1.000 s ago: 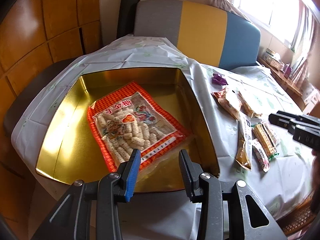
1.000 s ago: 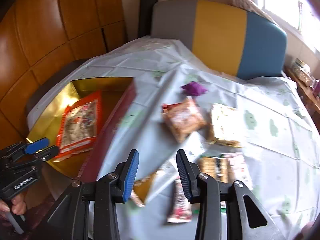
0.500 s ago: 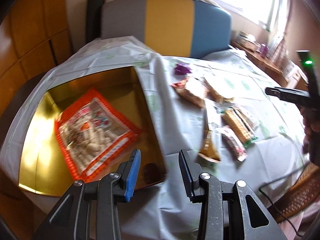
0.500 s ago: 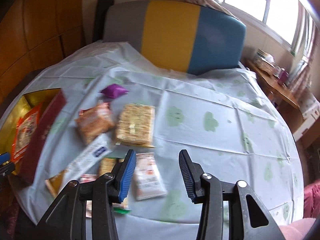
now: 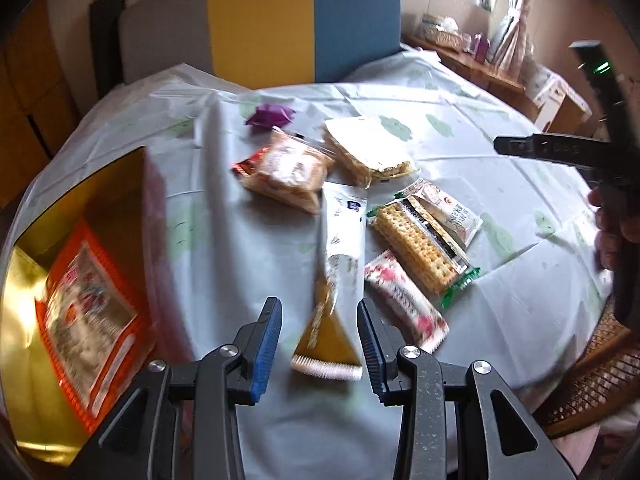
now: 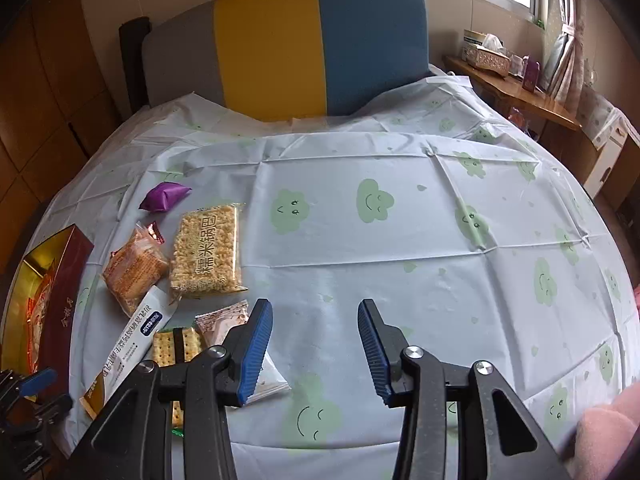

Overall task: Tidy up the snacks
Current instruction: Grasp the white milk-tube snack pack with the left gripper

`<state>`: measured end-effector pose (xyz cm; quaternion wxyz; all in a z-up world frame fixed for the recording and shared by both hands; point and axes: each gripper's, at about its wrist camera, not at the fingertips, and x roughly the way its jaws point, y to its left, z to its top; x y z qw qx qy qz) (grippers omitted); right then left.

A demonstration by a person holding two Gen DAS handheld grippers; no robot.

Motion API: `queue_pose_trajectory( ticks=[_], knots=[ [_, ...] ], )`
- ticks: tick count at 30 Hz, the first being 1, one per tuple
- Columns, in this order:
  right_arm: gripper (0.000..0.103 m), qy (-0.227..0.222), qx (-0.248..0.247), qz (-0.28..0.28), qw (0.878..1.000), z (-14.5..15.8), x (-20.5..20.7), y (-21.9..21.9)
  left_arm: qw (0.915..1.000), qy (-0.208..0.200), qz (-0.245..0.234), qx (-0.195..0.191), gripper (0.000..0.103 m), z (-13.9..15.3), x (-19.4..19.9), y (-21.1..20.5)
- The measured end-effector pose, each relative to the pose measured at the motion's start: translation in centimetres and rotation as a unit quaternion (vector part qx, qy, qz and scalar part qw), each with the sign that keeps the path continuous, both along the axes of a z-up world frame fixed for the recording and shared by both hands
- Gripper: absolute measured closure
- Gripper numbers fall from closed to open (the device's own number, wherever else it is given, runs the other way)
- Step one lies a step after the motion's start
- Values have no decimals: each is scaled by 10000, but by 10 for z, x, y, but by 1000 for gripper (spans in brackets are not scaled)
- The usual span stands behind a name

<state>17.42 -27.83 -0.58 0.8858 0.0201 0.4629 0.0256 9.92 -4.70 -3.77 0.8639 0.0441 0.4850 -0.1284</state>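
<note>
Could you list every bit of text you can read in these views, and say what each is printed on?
"糯米锅巴": rice cracker pack.
Gold characters on the red box wall: too small to read.
Print on the long white sachet: too small.
Orange bag and remaining wrappers: too blurred.

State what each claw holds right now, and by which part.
Nothing is held. The left claw gapes above a long sachet; the right claw gapes over bare tablecloth.

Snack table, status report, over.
Both grippers, left and right, open, empty. Left over long sachet. One bag in gold box; rest loose. Nothing blocking.
</note>
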Motion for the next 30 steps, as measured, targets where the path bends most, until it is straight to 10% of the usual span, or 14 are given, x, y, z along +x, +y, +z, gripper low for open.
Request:
queue_pose_trajectory(
  ticks=[19, 30],
  knots=[
    [58, 189, 85, 128, 9997, -6, 5, 3, 9983, 194, -425, 353, 55, -41, 61, -42],
    [58, 441, 10, 35, 9990, -17, 11, -3, 9999, -44, -133, 31, 78, -34, 26, -24]
  ],
)
